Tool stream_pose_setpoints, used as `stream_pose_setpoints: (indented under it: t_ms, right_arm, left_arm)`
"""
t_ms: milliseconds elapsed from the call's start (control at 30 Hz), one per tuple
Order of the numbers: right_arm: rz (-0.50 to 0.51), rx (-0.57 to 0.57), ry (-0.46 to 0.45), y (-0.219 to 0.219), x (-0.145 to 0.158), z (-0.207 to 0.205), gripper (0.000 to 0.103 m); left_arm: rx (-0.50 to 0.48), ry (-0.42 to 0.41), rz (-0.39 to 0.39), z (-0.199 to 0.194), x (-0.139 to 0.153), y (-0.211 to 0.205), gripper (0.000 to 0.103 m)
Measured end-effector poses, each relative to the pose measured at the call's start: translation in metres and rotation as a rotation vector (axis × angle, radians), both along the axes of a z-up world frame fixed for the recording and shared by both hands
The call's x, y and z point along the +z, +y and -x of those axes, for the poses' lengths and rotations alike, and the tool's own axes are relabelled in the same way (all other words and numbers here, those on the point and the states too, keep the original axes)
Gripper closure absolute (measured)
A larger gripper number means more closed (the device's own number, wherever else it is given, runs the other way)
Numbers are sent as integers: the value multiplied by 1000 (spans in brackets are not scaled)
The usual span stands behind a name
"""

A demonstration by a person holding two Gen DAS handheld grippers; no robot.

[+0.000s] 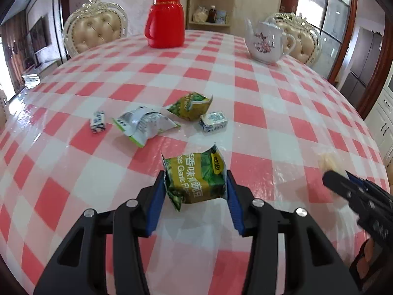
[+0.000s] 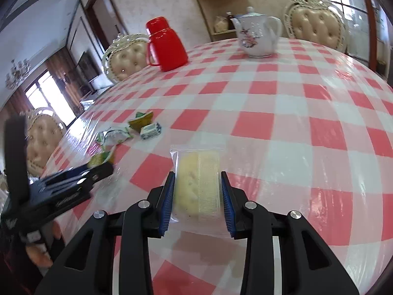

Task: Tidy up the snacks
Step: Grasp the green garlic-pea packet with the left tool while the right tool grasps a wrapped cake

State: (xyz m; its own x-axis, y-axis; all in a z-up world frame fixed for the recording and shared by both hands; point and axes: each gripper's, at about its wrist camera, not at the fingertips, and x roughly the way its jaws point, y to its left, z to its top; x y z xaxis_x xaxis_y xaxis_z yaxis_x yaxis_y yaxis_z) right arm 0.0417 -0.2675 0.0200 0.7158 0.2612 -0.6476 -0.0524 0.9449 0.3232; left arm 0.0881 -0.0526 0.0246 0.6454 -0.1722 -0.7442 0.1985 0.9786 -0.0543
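Observation:
My left gripper is shut on a green garlic-pea snack packet, held just above the checked tablecloth. My right gripper is shut on a clear-wrapped yellow cake; it shows blurred at the right of the left wrist view. On the table beyond lie a second green packet, a white-and-green pouch, a blue-white candy block and a small blue-white candy. The same pile shows at the left of the right wrist view.
A red thermos jug and a floral white teapot stand at the table's far side. Cream tufted chairs ring the round table. A corner shelf with jars stands behind.

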Motion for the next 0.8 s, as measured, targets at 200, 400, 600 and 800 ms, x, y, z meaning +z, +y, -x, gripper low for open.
stream_pose_setpoints:
  t_ms: [200,400,600,800]
  right_arm:
    - [-45,-32,-15,-4,3,21,67]
    - [-102,-43,-2,-1,-4,48,67]
    - [-165,-36,-10,8,-3,72,67]
    - [-185,-2,-12,32,-2,95,67]
  left_arm:
    - [19,-7,44,37,-2,14,56]
    - [40,-61,71,72,7,25,56]
    - [37,-70,104,101,7,31,56]
    - [28,-83,116,126,7,35,56]
